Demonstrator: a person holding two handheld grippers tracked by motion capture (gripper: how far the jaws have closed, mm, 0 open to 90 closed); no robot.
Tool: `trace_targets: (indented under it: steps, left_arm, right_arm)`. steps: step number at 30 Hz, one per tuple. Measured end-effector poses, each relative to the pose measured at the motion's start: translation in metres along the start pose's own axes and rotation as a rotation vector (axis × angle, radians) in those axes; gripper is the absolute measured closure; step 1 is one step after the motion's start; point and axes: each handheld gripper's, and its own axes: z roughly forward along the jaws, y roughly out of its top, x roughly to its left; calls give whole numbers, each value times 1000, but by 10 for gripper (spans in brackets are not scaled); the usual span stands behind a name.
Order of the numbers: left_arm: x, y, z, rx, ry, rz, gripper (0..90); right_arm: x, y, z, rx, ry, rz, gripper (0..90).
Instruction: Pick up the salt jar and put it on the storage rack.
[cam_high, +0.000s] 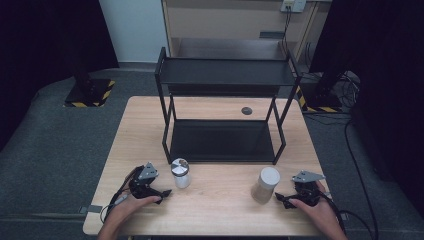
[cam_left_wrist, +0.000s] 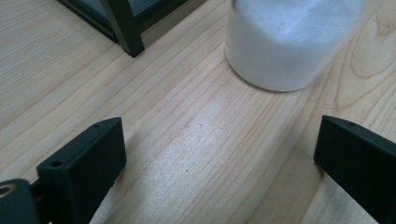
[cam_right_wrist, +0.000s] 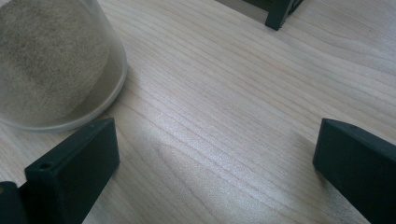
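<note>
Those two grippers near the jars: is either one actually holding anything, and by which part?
Nothing is held. The left gripper is open beside the white-filled jar, and the right gripper is open beside the beige-filled jar; neither grips its jar.

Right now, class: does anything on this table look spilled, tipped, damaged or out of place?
Nothing stands out. Both jars, the white-filled one and the tan-filled one, stand upright and closed on the table, with no spill visible. The black shelf rack stands square and bare.
</note>
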Motion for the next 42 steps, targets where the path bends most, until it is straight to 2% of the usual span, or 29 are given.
trace_targets:
  steps: [6, 11, 26, 42]
  left_arm:
    - [1, -4, -2, -26, -10, 3, 22]
    - [-1, -4, -2, -29, -14, 16, 22]
    - [-11, 7, 1, -51, -28, 69, 19]
    - [-21, 15, 9, -106, -48, 75, 16]
  right_arm:
    - [0, 0, 0, 0, 0, 0, 11]
    - [0, 0, 0, 0, 0, 0, 11]
    - [0, 0, 0, 0, 0, 0, 11]
    - [0, 0, 0, 0, 0, 0, 11]
